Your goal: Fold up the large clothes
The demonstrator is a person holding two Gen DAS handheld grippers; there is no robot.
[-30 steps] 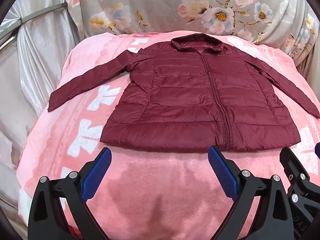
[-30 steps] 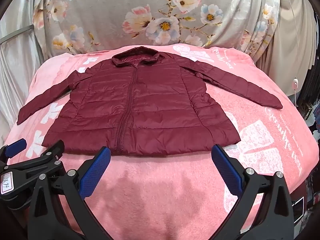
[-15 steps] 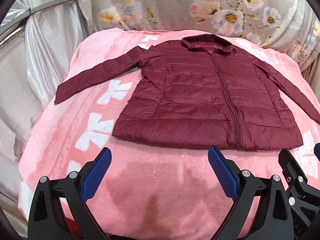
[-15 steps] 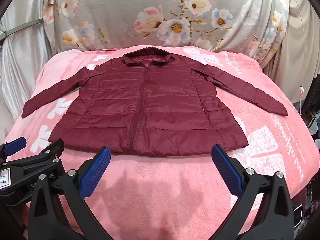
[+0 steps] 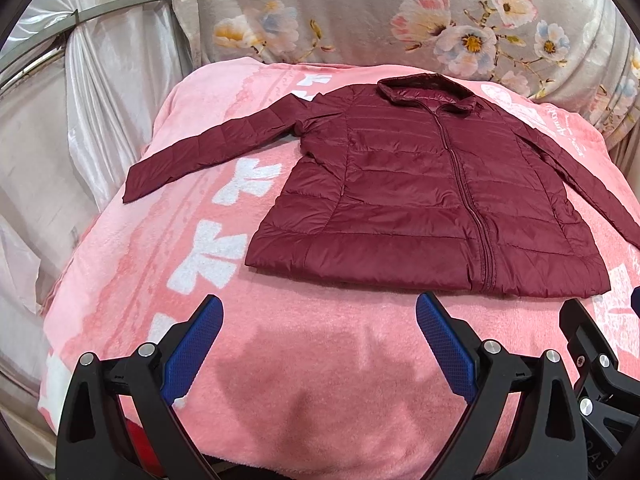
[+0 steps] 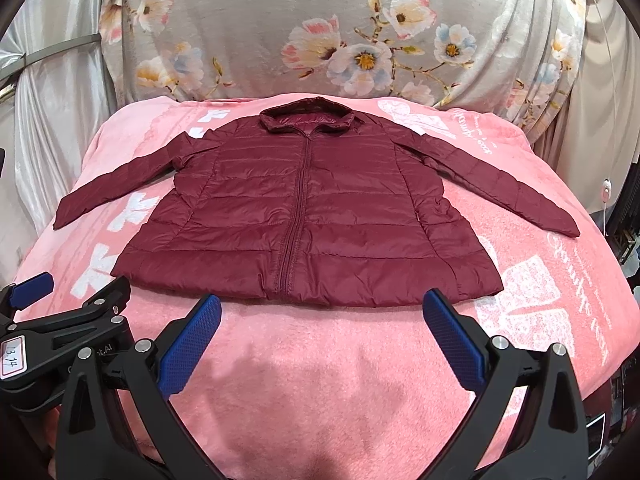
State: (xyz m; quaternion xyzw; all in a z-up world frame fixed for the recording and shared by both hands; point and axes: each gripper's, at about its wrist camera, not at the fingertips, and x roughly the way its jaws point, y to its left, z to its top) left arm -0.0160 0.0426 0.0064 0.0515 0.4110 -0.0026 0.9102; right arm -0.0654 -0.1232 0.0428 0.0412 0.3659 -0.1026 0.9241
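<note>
Your maroon quilted jacket [image 6: 304, 216] is lying flat, zipped, sleeves spread; you're holding both the left gripper [image 5: 318, 344] and the right gripper [image 6: 320, 344] wide apart, empty.

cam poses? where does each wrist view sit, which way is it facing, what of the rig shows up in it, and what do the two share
Left wrist: on the left gripper at the near edge of the pink blanket, facing the maroon puffer jacket from left of centre; its open blue fingers show, the right gripper at the right edge.
Right wrist: on the right gripper, facing the jacket's zip almost head-on; its open fingers show, the left gripper at lower left.
Shared: jacket spread flat, blanket, floral cloth behind.
</note>
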